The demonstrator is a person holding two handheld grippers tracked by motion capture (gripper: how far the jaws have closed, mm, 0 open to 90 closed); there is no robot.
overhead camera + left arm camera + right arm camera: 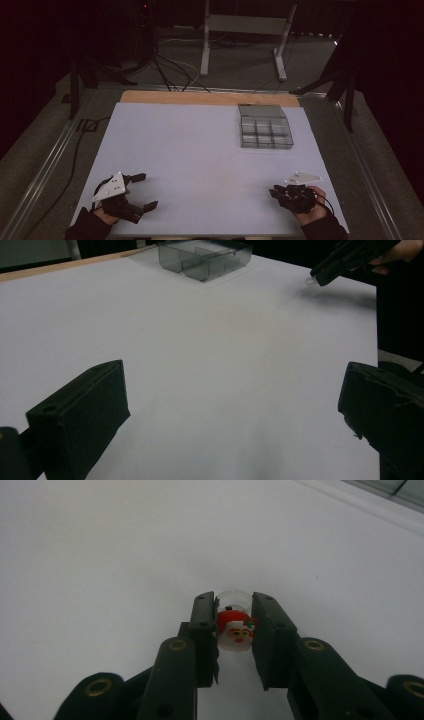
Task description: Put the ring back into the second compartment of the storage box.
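Observation:
My right gripper (234, 601) is shut on a small Santa-face figure (236, 630) with a red hat and a clear rounded cap above it, held just over the white sheet. In the high view my right gripper (276, 192) sits at the table's front right, held by a hand. My left gripper (145, 191) is at the front left with its jaws wide apart. In the left gripper view my left gripper (232, 371) has only bare sheet between its jaws, and my right gripper (320, 275) shows at the top right with a clear bit at its tip.
A clear plastic box (265, 132) divided into several compartments stands at the back right of the white sheet (200, 150), seen as the clear box (205, 257) far off. A wooden strip (200, 97) runs along the far edge. Cables and a stand lie on the floor beyond.

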